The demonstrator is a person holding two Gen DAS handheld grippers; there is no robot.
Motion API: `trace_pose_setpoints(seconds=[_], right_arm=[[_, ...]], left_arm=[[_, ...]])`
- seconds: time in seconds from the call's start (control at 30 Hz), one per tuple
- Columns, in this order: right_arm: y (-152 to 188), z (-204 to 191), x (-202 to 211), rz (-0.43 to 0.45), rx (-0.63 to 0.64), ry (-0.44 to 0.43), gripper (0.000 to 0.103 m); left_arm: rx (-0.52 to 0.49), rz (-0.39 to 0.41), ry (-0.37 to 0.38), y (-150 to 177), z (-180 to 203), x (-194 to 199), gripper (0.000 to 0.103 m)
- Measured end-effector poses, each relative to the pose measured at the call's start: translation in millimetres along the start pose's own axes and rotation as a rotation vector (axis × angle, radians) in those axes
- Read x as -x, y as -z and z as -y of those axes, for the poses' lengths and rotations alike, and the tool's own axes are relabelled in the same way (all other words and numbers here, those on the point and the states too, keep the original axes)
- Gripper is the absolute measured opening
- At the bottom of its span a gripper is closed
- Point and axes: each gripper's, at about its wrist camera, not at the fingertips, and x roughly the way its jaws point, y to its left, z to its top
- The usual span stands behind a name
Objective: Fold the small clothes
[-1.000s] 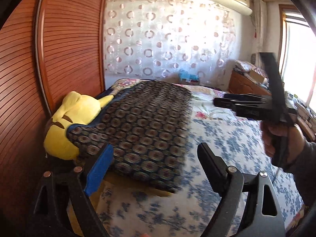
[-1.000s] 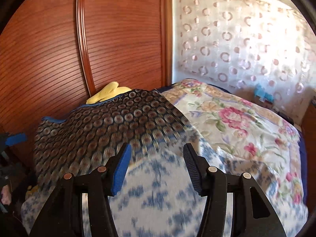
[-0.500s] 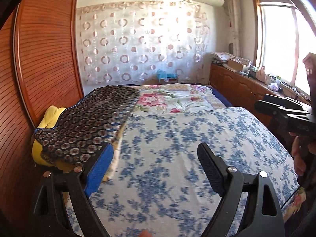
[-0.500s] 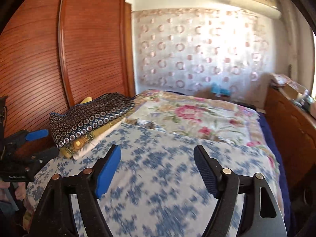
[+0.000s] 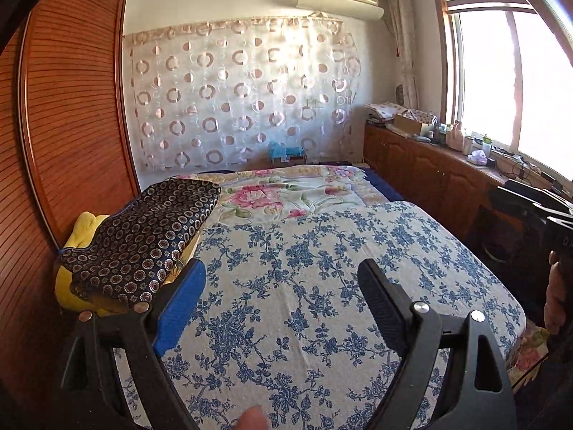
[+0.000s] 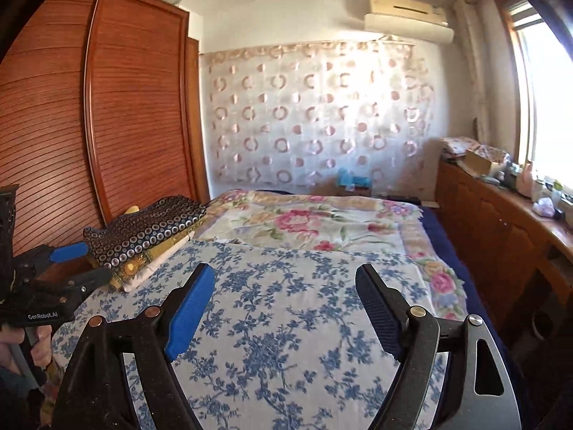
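Observation:
A folded dark garment with a ring pattern lies on a pile of folded clothes at the bed's left edge, next to a yellow plush toy. My left gripper is open and holds nothing, hovering over the blue-flowered sheet to the right of the pile. My right gripper also hovers over the sheet; its jaws are opening with nothing between them. The dark garment sits well ahead and to the left of it. The left gripper appears at that view's left edge, near the pile.
A wooden slatted wardrobe runs along the left side of the bed. A pink-flowered quilt covers the far half of the bed. A low wooden cabinet with clutter stands under the window on the right. A person's hand shows at the right edge.
Both grippers have drawn back from the ring-patterned garment, which now lies farther off on the pile. The right gripper's jaws have widened. The left jaws stayed wide.

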Motion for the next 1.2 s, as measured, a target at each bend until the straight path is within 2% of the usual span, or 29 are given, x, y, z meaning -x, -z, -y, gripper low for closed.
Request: trace_pose_setpoints(seconds=[0.23,1.2], right_arm=[[8,-9,12,0.010,-0.030,0.025,0.083],[13,7,1,0.015,-0.040,0.011,0.083]], left_arm=[[0.024,-0.005,0.010,0,2,11,0.087],[0.032,0.015,-0.009,0,7,20,0.087]])
